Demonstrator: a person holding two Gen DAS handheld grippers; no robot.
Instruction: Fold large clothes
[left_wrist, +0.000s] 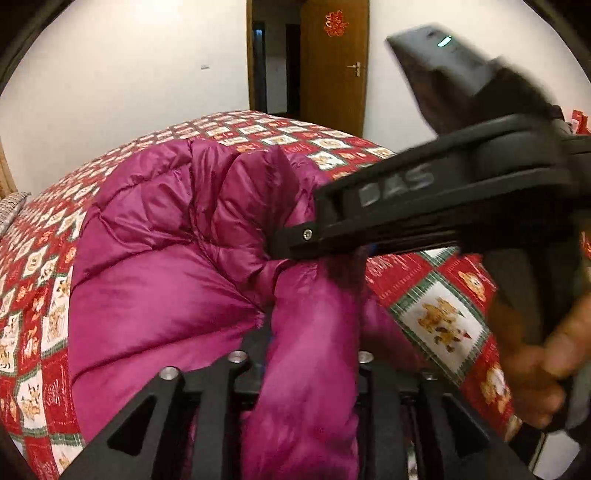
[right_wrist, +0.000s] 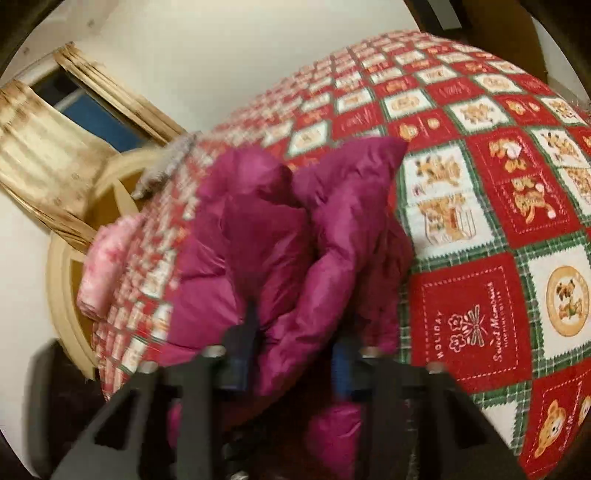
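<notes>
A magenta puffer jacket lies bunched on a bed with a red, white and green patchwork quilt. My left gripper is shut on a thick fold of the jacket that runs up between its fingers. My right gripper comes in from the right in the left wrist view and bites the same fold further up. In the right wrist view the jacket fills the middle and my right gripper is shut on a fold of it, with the fingertips partly buried in fabric.
A wooden door stands ajar in the white wall beyond the bed. A pink folded cloth lies at the bed's left edge by a curved wooden bed frame. Curtains hang at a window. The quilt spreads to the right.
</notes>
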